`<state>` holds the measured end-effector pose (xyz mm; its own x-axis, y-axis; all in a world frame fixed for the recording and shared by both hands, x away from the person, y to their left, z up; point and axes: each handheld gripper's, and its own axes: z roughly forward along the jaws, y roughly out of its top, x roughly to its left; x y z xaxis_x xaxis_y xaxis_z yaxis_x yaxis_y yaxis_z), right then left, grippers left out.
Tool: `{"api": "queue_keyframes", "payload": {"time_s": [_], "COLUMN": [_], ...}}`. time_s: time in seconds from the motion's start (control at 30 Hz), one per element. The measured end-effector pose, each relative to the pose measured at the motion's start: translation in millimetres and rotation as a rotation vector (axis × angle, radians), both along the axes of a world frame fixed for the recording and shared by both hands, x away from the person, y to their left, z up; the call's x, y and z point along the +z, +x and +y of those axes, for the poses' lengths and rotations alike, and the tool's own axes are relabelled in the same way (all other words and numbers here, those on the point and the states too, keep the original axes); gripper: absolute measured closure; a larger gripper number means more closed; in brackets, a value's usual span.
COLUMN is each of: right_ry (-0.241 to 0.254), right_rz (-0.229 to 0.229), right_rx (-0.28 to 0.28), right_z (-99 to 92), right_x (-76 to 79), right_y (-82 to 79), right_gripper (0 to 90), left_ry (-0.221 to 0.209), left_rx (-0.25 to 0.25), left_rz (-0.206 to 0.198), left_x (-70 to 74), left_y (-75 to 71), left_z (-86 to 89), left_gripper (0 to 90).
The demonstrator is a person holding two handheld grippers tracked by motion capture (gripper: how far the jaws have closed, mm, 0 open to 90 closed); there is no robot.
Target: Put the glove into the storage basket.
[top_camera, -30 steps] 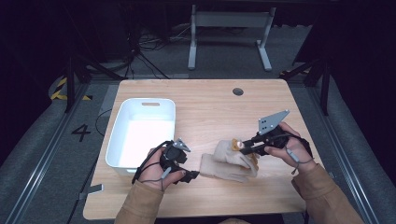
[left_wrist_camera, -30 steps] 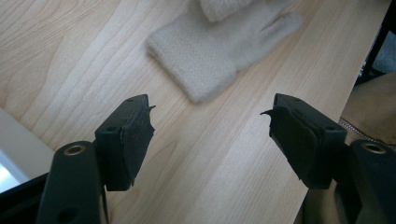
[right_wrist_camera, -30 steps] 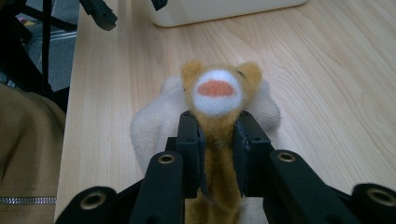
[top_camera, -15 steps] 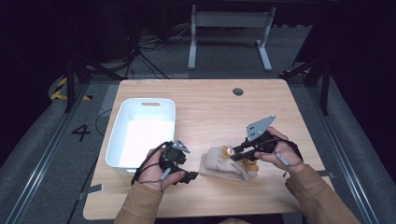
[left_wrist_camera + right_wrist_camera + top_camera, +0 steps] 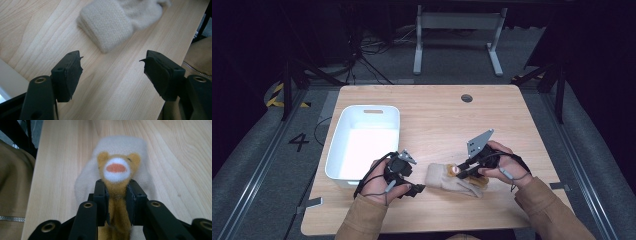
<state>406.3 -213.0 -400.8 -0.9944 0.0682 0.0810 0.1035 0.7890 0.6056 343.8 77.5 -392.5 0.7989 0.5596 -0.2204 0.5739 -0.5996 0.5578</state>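
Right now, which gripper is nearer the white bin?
Left. The left gripper sits just off the white bin's near right corner, fingers open; the right gripper is farther right, gripping the plush sock.

A fixed camera looks down across the counter (image 5: 512,125) from above. Two close cameras look along black fingers (image 5: 70,72), both showing the cream sock (image 5: 117,147).

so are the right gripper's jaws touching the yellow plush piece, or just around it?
Touching. In the right gripper view, both jaws of the right gripper press the sides of the yellow plush piece, no gap visible, above the cream sock.
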Motion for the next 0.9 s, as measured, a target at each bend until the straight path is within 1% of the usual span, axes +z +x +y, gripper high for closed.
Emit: {"api": "queue_keyframes", "payload": {"time_s": [0.1,0.2,0.3,0.33,0.37,0.4,0.43,0.5,0.53,0.57,0.63,0.7,0.73,0.8,0.83,0.87,0.9], "right_ry": [-0.015,-0.034,-0.056,-0.061,-0.072,-0.075,-0.081,-0.085,-0.083,-0.086,-0.076,-0.062,-0.052,-0.036,-0.036,-0.008,-0.001], "right_rz": [0.001,0.004,0.006,0.001,-0.003,-0.004,-0.005,-0.016,-0.019,-0.023,-0.062,-0.068,-0.075,-0.074,-0.074,-0.080,-0.080], "right_rx": [-0.007,-0.012,-0.015,-0.016,-0.014,-0.019,-0.023,-0.033,-0.038,-0.037,-0.041,-0.045,-0.056,-0.066,-0.066,-0.092,-0.098], "right_z": [-0.4,-0.5,0.2,0.5,0.8,1.1,1.1,1.2,1.0,0.7,-0.8,-3.3,-5.5,-9.6,-9.6,-15.9,-17.9], "right_x": [-2.3,-3.9,-6.8,-7.8,-9.2,-10.3,-10.9,-12.3,-13.2,-13.2,-11.6,-9.0,-7.0,-3.8,-3.8,0.7,2.0], "right_y": [0.5,0.6,0.5,0.5,0.5,0.2,0.1,-0.1,-0.4,-1.0,-1.7,-2.3,-3.2,-3.9,-3.9,-5.0,-5.3], "right_gripper": [72.6,72.1,71.3,71.0,70.4,69.8,69.3,65.3,62.6,60.2,53.2,52.9,52.9,52.7,52.7,52.7,52.8], "left_ry": [0.000,-0.008,0.002,0.006,0.006,0.019,0.019,0.015,0.012,0.015,0.013,0.020,0.022,0.025,0.025,0.017,0.015], "left_rx": [-0.006,-0.015,-0.017,-0.012,-0.012,-0.012,-0.012,-0.009,-0.008,-0.013,-0.018,-0.026,-0.027,-0.032,-0.032,-0.031,-0.033], "left_rz": [0.009,0.019,0.011,0.002,0.002,-0.019,-0.019,-0.032,-0.031,-0.038,-0.036,-0.046,-0.049,-0.056,-0.056,-0.056,-0.054], "left_x": [-1.5,-4.0,-5.5,-6.4,-6.4,-7.7,-7.7,-9.3,-9.6,-9.8,-10.1,-9.7,-9.5,-8.4,-8.4,-7.3,-7.0], "left_y": [0.7,1.4,2.6,3.2,3.2,4.7,4.7,6.0,6.0,6.3,6.5,7.3,7.5,8.6,8.6,10.0,10.7], "left_z": [-1.9,-3.8,-5.2,-5.9,-5.9,-6.6,-6.6,-8.4,-9.4,-10.8,-11.9,-14.6,-15.3,-16.7,-16.7,-18.4,-18.8], "left_gripper": [31.4,33.3,34.5,34.5,34.5,34.5,34.5,34.5,34.5,34.1,33.5,32.7,32.5,32.0,31.6,30.8,30.7]}}
